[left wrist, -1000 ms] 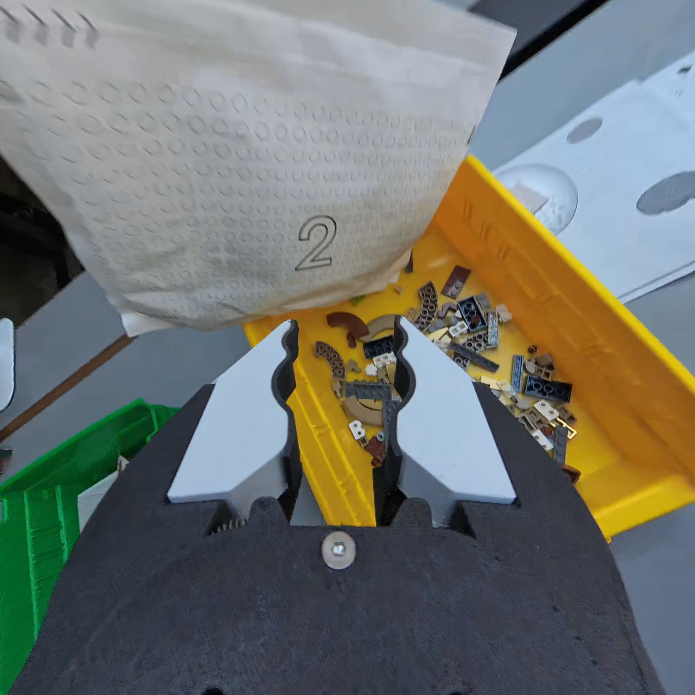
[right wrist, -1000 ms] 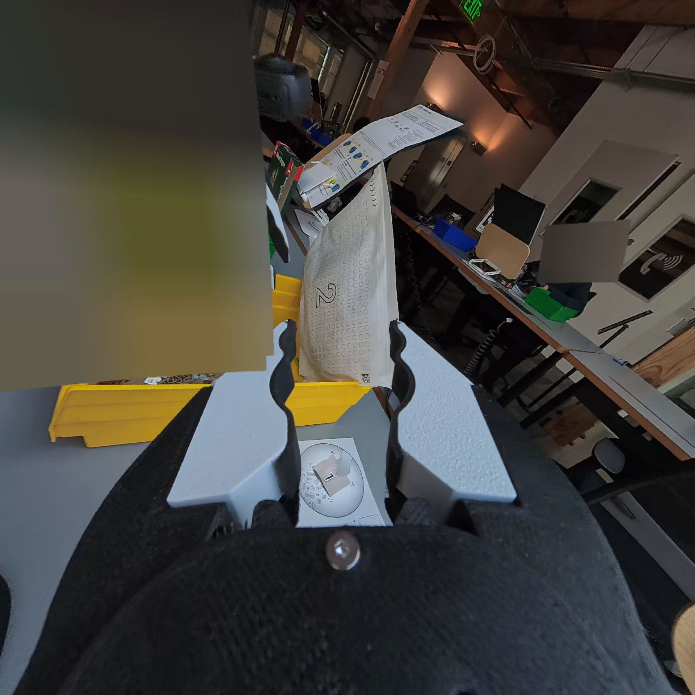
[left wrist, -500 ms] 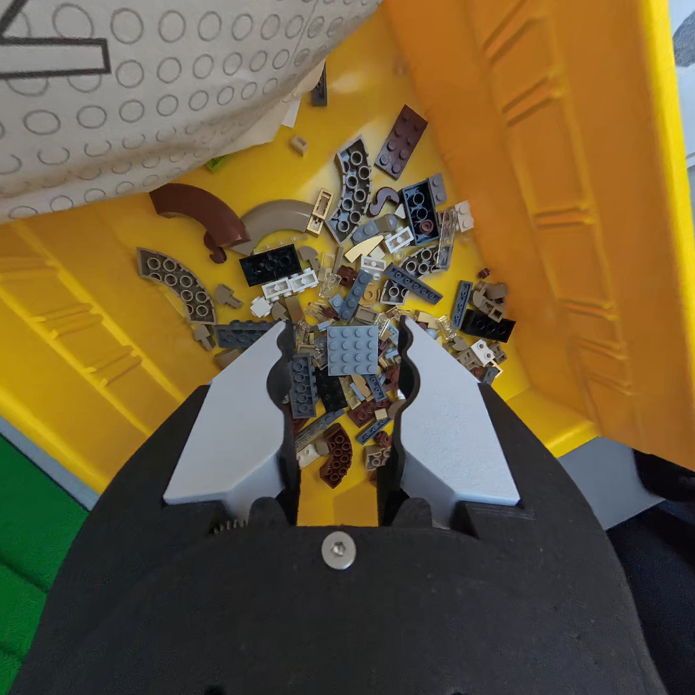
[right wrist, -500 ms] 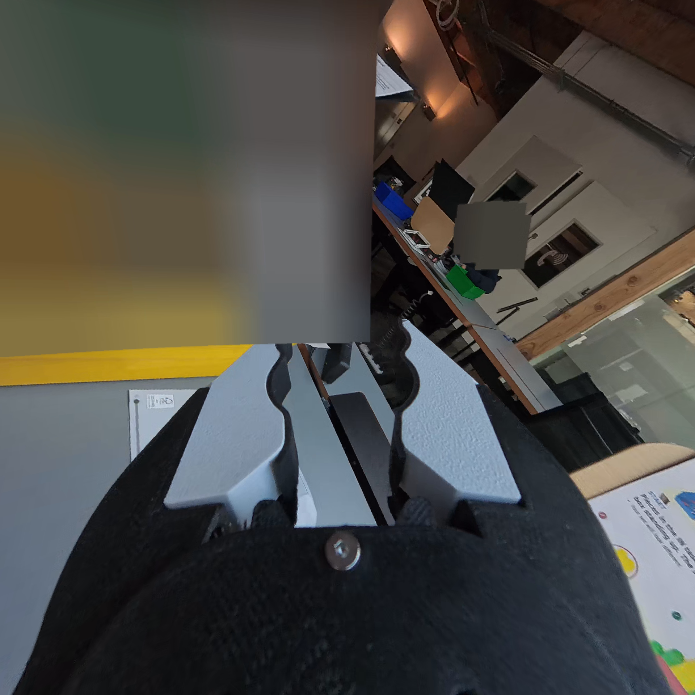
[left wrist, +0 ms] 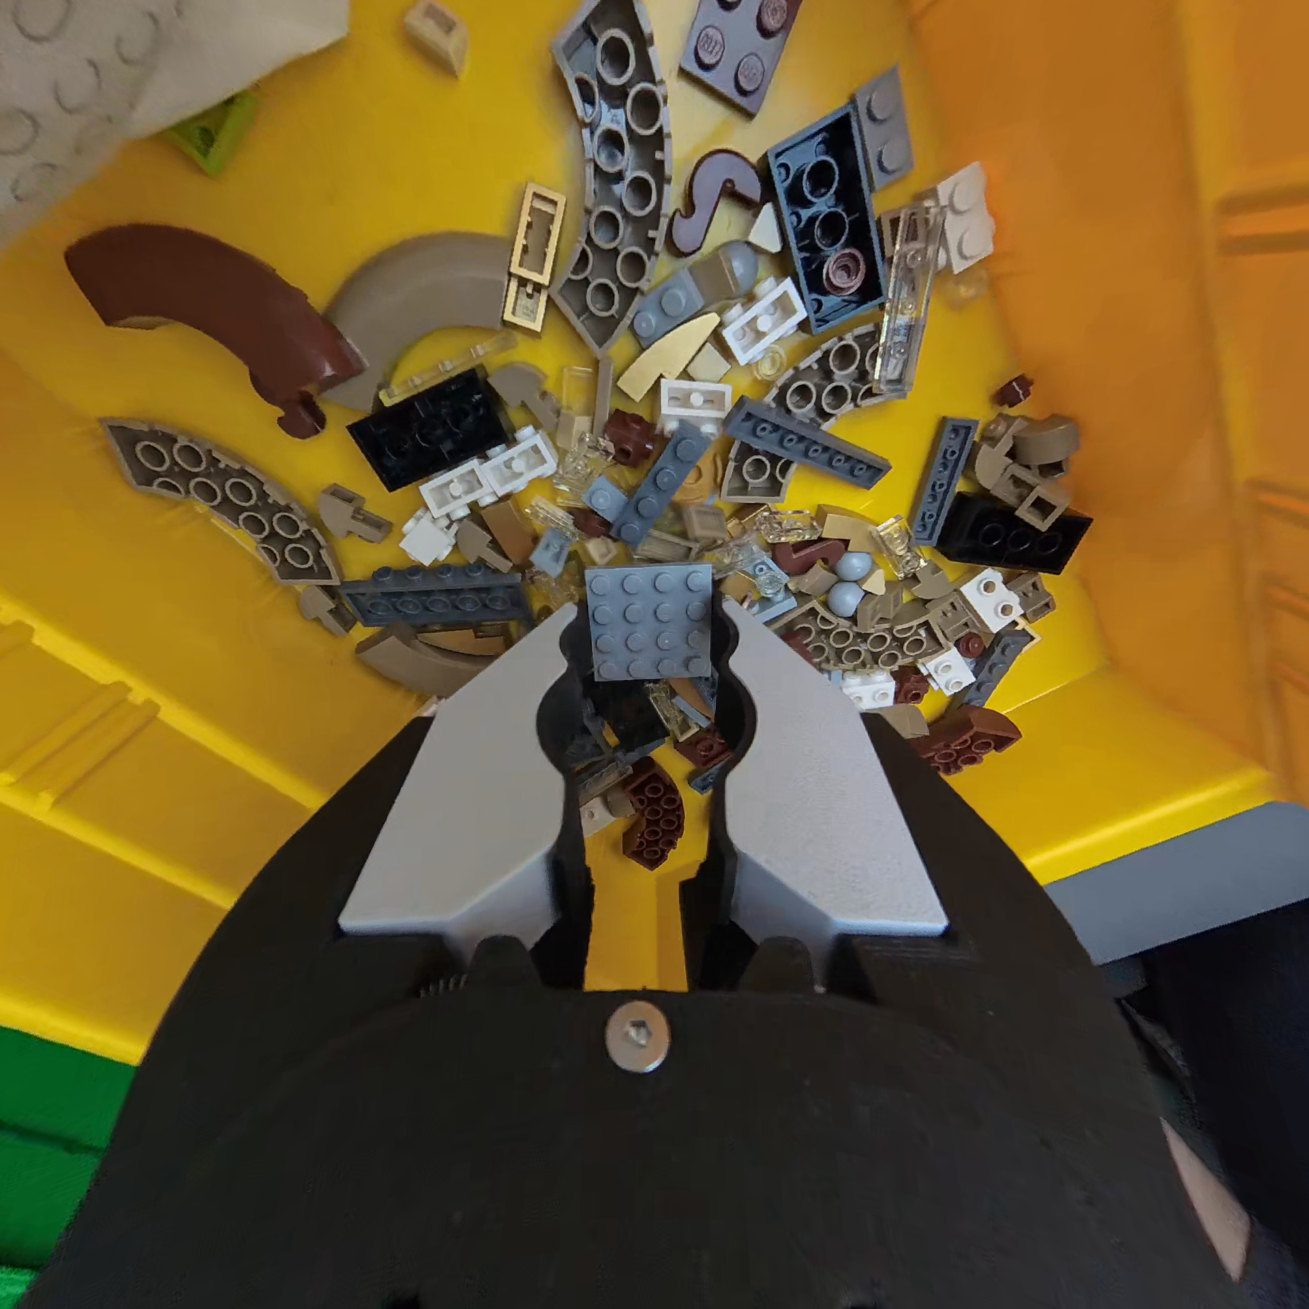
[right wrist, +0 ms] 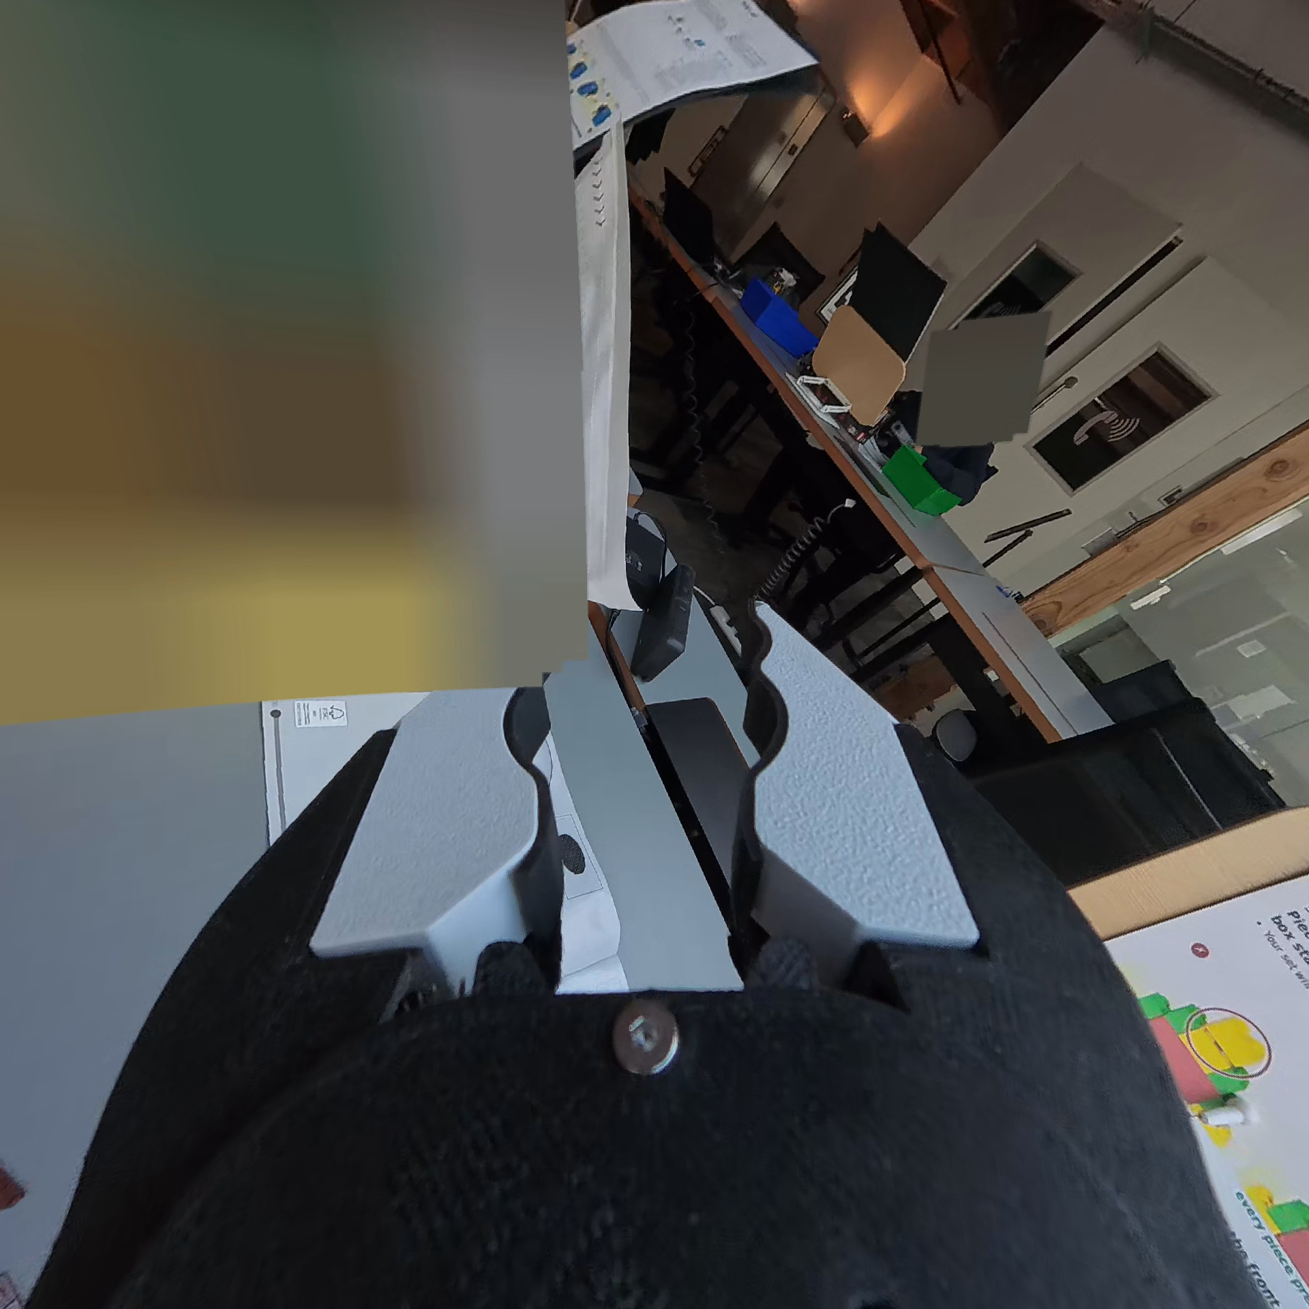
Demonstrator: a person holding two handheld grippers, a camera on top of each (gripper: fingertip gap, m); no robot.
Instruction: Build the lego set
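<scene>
The left gripper [left wrist: 650, 623] hung low inside the yellow plastic bin [left wrist: 1105, 297], its two grey fingers [left wrist: 800, 715] standing one on each side of a square medium-grey studded Lego plate [left wrist: 649, 622]. The plate lay right between the fingertips, studs up, on top of the loose heap of small bricks [left wrist: 708, 439] — so the thing to take was dead ahead of this gripper, with no reach left to make. Being square, it had no long axis to line up with; its two side edges ran roughly parallel to the fingers' inner faces. The jaws looked close against those edges, but whether they already pinched the plate or only flanked it could not be told. Closing there would probably also nudge the dark pieces lying under and behind the plate.

A corner of a beige paper bag [left wrist: 106, 71] showed ahead and to the left.

The right gripper [right wrist: 648, 673] was far from the bin, raised and pointing out across the room, fingers apart with nothing between them. The left was plainly the nearer.
</scene>
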